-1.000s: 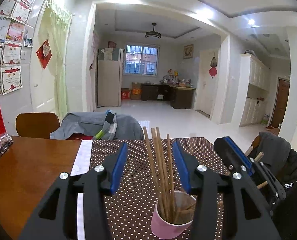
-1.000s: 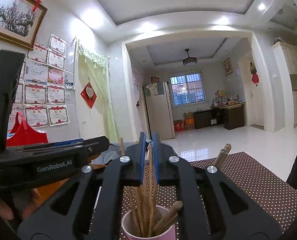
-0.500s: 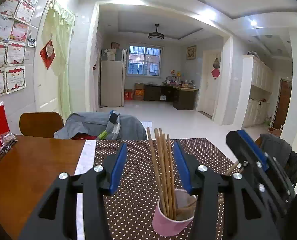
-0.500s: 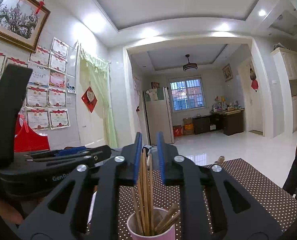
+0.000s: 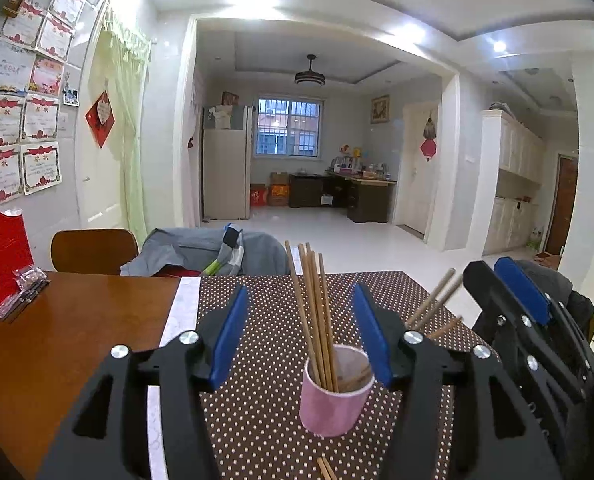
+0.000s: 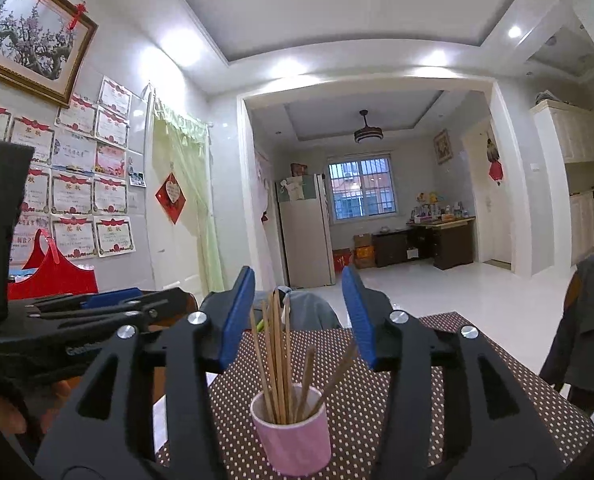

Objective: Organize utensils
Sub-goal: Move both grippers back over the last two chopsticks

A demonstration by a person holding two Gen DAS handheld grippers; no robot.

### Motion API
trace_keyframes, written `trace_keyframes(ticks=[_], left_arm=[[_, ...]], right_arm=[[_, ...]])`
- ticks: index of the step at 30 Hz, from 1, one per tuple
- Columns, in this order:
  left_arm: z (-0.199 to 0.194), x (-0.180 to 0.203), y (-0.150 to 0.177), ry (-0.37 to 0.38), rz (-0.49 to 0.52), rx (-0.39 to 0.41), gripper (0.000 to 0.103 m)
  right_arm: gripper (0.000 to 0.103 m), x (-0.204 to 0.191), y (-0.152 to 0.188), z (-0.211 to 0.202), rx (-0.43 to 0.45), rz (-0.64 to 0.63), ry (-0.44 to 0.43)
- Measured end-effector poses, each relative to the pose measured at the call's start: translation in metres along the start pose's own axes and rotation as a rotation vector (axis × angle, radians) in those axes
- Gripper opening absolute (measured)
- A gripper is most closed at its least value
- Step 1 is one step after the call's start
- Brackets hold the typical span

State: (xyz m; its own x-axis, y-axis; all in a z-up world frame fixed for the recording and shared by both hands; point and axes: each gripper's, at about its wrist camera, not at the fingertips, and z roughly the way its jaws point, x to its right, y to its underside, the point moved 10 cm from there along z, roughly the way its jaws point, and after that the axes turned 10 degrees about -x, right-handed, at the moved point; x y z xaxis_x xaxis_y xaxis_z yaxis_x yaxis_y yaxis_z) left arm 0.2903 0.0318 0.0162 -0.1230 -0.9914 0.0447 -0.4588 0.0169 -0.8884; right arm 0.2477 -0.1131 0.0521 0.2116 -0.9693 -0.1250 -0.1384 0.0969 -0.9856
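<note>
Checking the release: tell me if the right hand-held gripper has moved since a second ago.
Yes. The right hand-held gripper backed away from the cup, its jaws just opening off the chopsticks.

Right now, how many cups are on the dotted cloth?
1: a pink cup holding chopsticks, standing on the cloth ahead of both grippers. The fingers cover parts of the cloth, so another could be hidden.

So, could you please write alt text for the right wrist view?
A pink cup of chopsticks stands on a dotted mat, framed by the open right gripper, whose jaws have just been opening and hold nothing.
</note>
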Motion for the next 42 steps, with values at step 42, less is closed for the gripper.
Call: trace_keyframes(ticks=[42], left_arm=[[0.049,0.031,0.233,0.091,0.035,-0.674,0.059]], right_arm=[[0.070,0.043,0.183,-0.014,-0.618,0.066,0.024]])
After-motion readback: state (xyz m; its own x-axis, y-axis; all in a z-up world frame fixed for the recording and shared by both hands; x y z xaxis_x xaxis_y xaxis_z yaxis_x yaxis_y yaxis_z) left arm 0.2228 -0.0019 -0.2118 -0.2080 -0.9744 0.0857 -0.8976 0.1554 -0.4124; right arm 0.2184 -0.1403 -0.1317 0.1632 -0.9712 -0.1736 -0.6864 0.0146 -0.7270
